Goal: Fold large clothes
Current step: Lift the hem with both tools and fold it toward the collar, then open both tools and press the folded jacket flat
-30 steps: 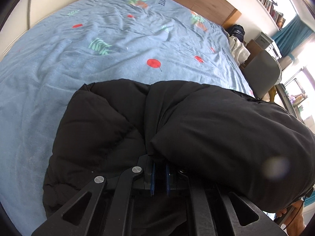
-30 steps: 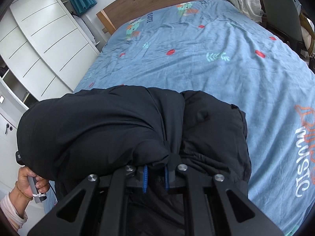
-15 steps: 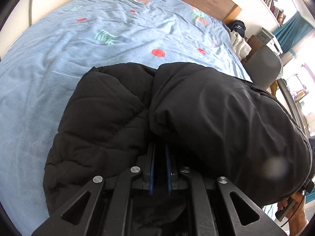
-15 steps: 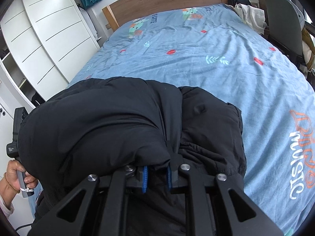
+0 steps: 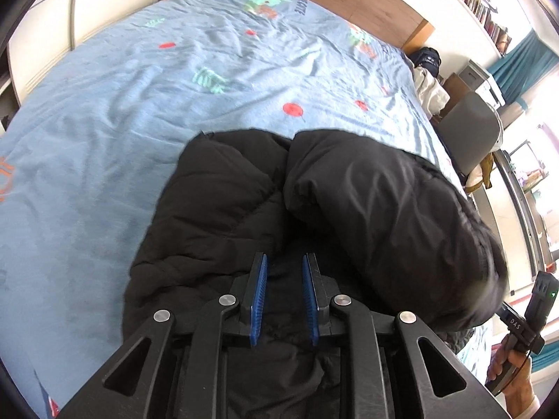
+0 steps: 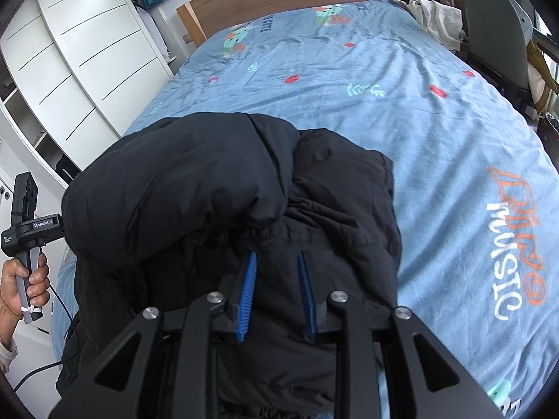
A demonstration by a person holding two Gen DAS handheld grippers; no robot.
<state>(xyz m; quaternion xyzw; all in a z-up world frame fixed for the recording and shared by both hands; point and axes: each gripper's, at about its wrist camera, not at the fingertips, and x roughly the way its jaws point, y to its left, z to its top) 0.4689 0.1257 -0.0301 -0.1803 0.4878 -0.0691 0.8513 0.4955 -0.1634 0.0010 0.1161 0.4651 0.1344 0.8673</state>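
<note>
Change since earlier frames: both claws have just been opening; the black fold that was pinched in each is out from between the pads, and both sit a little back from it.
Bed point(image 5: 146, 146): blue printed cover, wrinkled, fills most of both views; wooden headboard point(image 6: 286, 3) at the far end.
Jacket point(image 5: 377, 209): black padded coat lying on the near part of the bed, folded over itself. One thick puffed roll rests on a flatter quilted layer point(image 5: 209, 209); in the right wrist view the roll point(image 6: 181, 188) is on the left side.
Left claw point(image 5: 284, 262): jaws apart, blue pads clear of the fabric, hovering just above the lower layer. Nothing held.
Right claw point(image 6: 276, 260): jaws apart as well, pads not pressing anything, just short of the roll's edge.
Hands: the person's left hand point(image 6: 24, 279) and right hand point(image 5: 513, 366) each grip a handle at the frame edges.
Handling (judgement): soft, bulky, springy; light for its size; smooth shell probably slips. Roll will likely puff open once released.
Hold (judgement): pinch a seam or hem edge through both layers, not the puffed middle.
</note>
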